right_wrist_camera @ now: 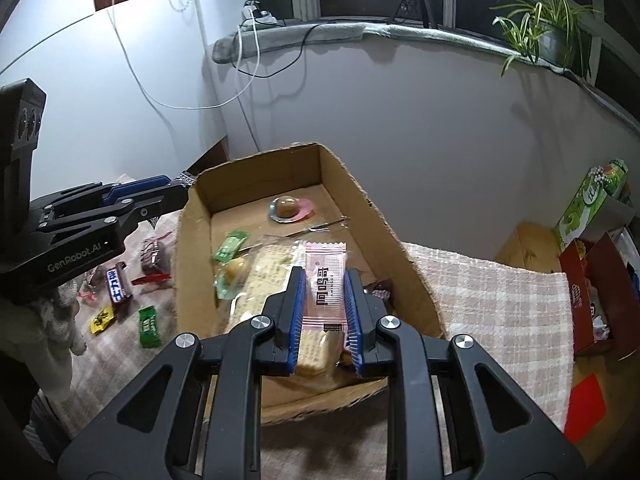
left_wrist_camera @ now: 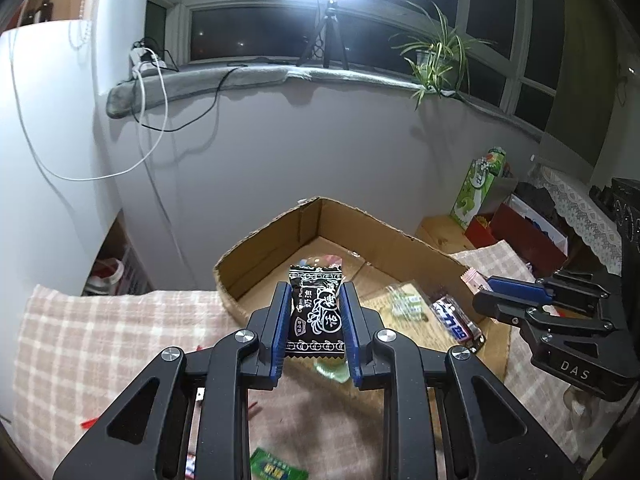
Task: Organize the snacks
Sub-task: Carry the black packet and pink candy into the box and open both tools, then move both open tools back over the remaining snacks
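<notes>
I am carrying a black packet (left_wrist_camera: pixel 316 312) in the left claw (left_wrist_camera: pixel 316 322) and a pink packet (right_wrist_camera: pixel 324 284) in the right claw (right_wrist_camera: pixel 323 316) toward the part-filled cardboard box (right_wrist_camera: pixel 404 264), with several snacks (right_wrist_camera: pixel 120 280) lying left of it awaiting collection.

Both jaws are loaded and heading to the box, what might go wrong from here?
1. The left gripper carries its black plum candy near the cardboard box wall; a low approach may catch the rim.
2. The right gripper pinches the pink packet by its lower part, so it might slip.
3. Both grippers converge on one box and may collide.
</notes>
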Tool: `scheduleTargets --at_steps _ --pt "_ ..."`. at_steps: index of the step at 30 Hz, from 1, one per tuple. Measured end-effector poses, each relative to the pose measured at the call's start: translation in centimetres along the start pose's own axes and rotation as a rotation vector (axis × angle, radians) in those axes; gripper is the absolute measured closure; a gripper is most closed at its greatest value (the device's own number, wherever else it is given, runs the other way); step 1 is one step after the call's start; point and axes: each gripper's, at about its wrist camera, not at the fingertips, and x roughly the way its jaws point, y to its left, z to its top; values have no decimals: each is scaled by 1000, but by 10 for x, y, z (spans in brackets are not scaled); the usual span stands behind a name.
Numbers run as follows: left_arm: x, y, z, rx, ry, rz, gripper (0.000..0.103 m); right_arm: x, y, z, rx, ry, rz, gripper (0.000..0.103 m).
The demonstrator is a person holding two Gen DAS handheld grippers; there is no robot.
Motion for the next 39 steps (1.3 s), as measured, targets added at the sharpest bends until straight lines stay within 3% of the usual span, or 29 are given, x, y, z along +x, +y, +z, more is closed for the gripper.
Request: scheduleTargets --at_steps 10,22,23,25,26,27,30,33,39 --pt "31 3 9 13 40 6 80 16 -8 1 7 19 13 83" --pt "33 -2 12 27 41 2 79 15 -7 1 -1 16 8 82" --pt "33 -2 12 28 40 3 79 13 -6 1 -3 14 3 79" --pt "32 -2 13 28 38 5 79 11 -5 1 -3 5 -3 58" --pt "32 -2 13 27 36 9 75 9 -5 1 -4 -2 -6 46" --pt "31 -2 14 26 34 13 66 7 -4 1 -5 -9 -9 42" --pt "30 -2 14 22 29 12 59 4 -3 2 -11 -10 -10 35" --pt "28 -3 14 26 26 20 53 1 -1 1 -13 -13 -14 34" --pt "17 -7 13 35 9 18 53 -8 5 -2 -17 -10 -21 34"
